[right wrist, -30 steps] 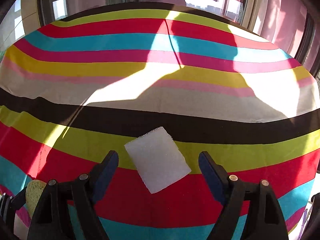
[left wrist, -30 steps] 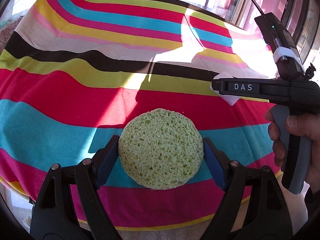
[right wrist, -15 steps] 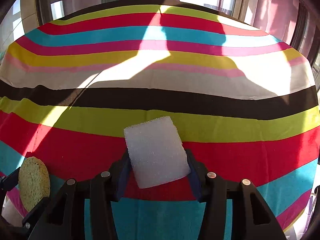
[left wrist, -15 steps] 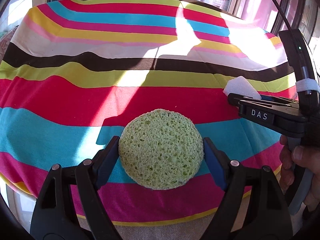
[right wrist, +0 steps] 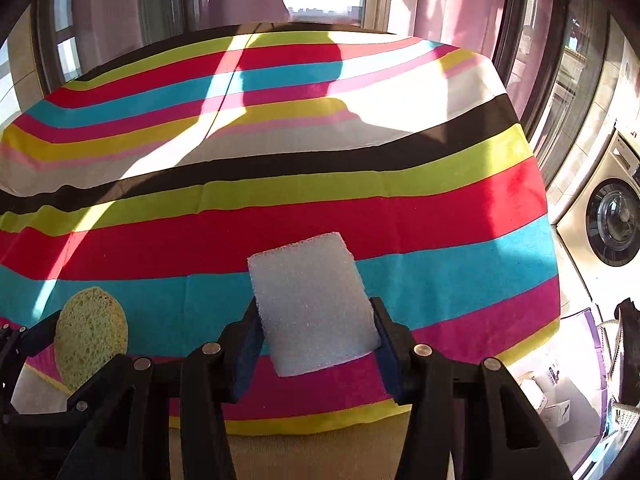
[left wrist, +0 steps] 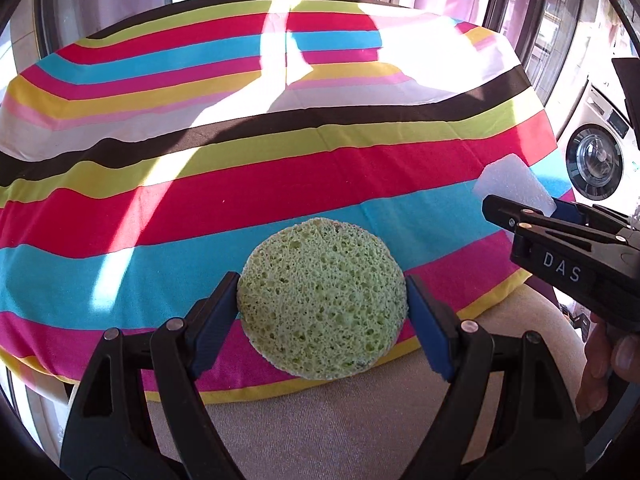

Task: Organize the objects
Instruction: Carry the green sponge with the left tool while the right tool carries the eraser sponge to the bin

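Note:
My left gripper [left wrist: 322, 300] is shut on a round green sponge [left wrist: 322, 298], held above the near edge of the striped tablecloth [left wrist: 200, 184]. My right gripper [right wrist: 316, 328] is shut on a white rectangular sponge [right wrist: 312, 302], also lifted above the cloth's near edge. In the left wrist view the right gripper [left wrist: 520, 208] shows at the right with the white sponge [left wrist: 512, 184] in it. In the right wrist view the green sponge [right wrist: 91, 330] shows at the lower left, held in the left gripper.
The table with the striped cloth [right wrist: 280, 160] fills both views. A washing machine [right wrist: 612, 220] stands to the right of the table. Boxes and a basket [right wrist: 580, 380] lie on the floor at the lower right. Windows run behind the table.
The right gripper closed on the white sponge and lifted it. Both grippers have drawn back toward the table's near edge and risen, each with its sponge.

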`<state>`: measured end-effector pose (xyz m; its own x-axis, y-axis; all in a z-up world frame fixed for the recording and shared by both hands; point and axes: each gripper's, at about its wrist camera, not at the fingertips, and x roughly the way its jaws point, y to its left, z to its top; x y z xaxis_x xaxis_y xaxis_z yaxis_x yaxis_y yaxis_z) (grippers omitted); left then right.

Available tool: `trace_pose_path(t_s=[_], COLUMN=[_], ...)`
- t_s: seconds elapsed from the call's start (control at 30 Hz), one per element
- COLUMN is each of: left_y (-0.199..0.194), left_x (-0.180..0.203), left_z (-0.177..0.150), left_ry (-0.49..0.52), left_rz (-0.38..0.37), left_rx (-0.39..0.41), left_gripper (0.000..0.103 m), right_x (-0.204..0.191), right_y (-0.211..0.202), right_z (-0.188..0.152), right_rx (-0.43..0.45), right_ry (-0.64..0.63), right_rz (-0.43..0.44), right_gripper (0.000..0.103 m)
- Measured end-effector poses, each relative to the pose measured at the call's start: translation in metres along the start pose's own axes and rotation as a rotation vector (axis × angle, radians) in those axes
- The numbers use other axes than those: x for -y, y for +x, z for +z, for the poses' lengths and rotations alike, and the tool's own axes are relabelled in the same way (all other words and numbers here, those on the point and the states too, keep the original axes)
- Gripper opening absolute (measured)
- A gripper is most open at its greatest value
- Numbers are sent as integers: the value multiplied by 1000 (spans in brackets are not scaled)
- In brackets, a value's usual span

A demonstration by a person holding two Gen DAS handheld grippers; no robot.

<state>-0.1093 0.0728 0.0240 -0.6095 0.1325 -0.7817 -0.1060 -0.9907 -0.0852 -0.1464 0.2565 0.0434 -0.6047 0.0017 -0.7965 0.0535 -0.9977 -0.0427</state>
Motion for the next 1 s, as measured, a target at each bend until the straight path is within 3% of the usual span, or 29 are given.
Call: trace_pose_path(t_s=[0.63, 1.0], left_y=[-12, -14], left_x=[82, 119], left_z=[-12, -17], left_ry=[159, 223], left_rz=[-90, -169], left_rx=[-30, -56], left_gripper=[83, 83], right_x=[80, 108], right_y=[-41, -63], right_z=[-62, -80], right_rx=[-44, -56], right_ry=[151, 175], right_rz=[-107, -247], right_gripper=[51, 51])
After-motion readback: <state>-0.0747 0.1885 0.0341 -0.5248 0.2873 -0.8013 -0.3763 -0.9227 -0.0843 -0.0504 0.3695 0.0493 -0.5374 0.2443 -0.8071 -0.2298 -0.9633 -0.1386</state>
